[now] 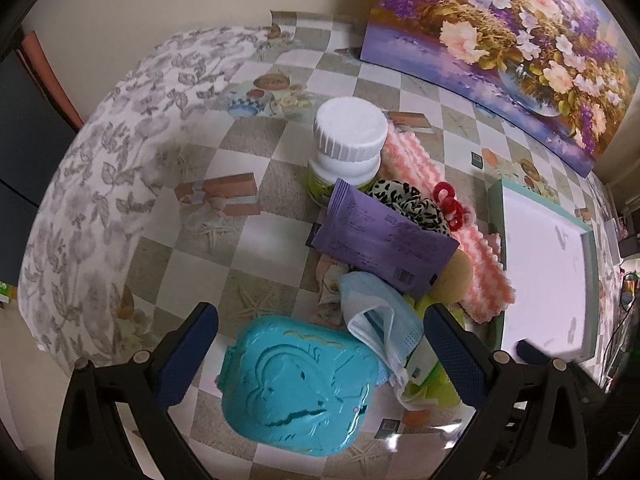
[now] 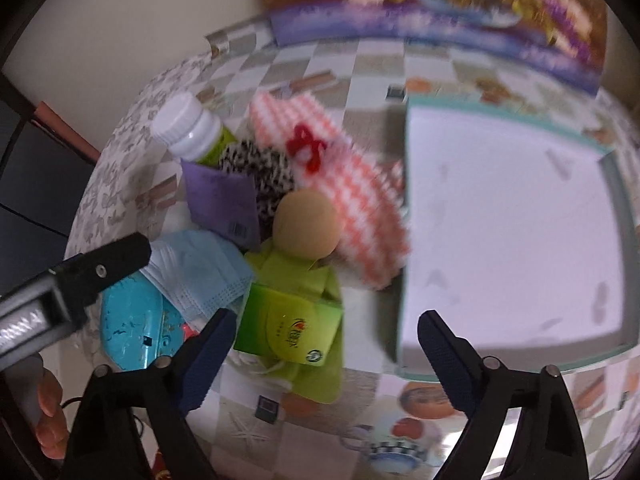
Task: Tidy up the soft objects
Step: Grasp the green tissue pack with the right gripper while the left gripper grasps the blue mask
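Observation:
A heap lies on the checkered table: a blue face mask (image 1: 380, 320) (image 2: 196, 272), a pink-and-white fuzzy cloth (image 1: 480, 256) (image 2: 356, 200), a leopard-print scrunchie (image 1: 412, 204) (image 2: 260, 176), a tan sponge (image 2: 308, 228) on a green cloth (image 2: 316, 364), a purple packet (image 1: 384, 240) and a green box (image 2: 288, 328). My left gripper (image 1: 320, 344) is open above a teal plastic case (image 1: 300, 384), beside the mask. My right gripper (image 2: 328, 356) is open just over the green box. The left gripper's body (image 2: 80, 276) shows in the right wrist view.
A white-lidded bottle (image 1: 348, 140) (image 2: 188, 128) stands behind the heap. A red hair clip (image 1: 452, 204) lies on the pink cloth. A white tray with a teal rim (image 1: 544, 264) (image 2: 512, 216) sits to the right. A flower painting (image 1: 520, 40) leans on the wall.

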`<action>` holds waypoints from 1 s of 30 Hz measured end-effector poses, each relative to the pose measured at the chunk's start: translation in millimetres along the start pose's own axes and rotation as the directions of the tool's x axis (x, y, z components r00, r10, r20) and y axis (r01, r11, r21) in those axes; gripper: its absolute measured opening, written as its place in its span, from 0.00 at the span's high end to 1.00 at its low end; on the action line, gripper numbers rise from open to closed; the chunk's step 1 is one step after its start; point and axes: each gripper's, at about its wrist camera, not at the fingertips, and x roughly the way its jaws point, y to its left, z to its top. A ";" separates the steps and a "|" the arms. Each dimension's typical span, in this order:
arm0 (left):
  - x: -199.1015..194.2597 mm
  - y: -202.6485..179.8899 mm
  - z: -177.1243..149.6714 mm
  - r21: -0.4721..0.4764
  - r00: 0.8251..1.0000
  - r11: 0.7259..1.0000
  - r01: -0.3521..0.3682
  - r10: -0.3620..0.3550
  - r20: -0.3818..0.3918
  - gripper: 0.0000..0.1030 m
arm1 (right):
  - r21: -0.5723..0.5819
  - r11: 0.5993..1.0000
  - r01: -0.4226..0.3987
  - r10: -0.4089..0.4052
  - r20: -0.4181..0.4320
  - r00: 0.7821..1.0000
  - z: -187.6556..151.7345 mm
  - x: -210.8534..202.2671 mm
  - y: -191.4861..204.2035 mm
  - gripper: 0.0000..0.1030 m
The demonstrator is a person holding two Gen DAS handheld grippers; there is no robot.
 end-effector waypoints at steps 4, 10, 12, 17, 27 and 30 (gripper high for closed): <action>6.2 -5.8 1.6 0.006 1.000 1.000 0.012 -0.011 -0.017 0.10 | 0.025 0.998 -0.052 0.053 -0.036 0.998 -1.1 13.9 -2.1 0.16; 13.0 -12.8 2.1 0.030 1.000 0.999 -0.014 0.014 -0.018 0.14 | 0.036 0.993 -0.116 0.118 -0.066 0.991 -1.6 17.7 0.6 0.21; 13.8 -13.6 2.9 0.031 1.000 0.999 -0.013 0.014 -0.016 0.18 | 0.041 0.991 -0.127 0.130 -0.075 0.989 0.2 15.8 0.3 0.22; 16.7 -18.2 6.1 0.051 1.000 0.999 0.009 -0.008 -0.030 0.26 | 0.074 0.981 -0.181 0.188 -0.102 0.977 0.5 18.0 -3.5 0.28; 32.2 -29.2 8.8 0.093 0.997 0.996 0.018 -0.011 -0.075 0.36 | 0.100 0.975 -0.199 0.212 -0.142 0.967 -0.9 29.3 -6.0 0.29; 36.7 -30.0 9.2 0.101 0.997 0.995 0.016 -0.008 -0.081 0.40 | 0.124 0.972 -0.201 0.219 -0.147 0.965 1.4 37.0 -8.7 0.29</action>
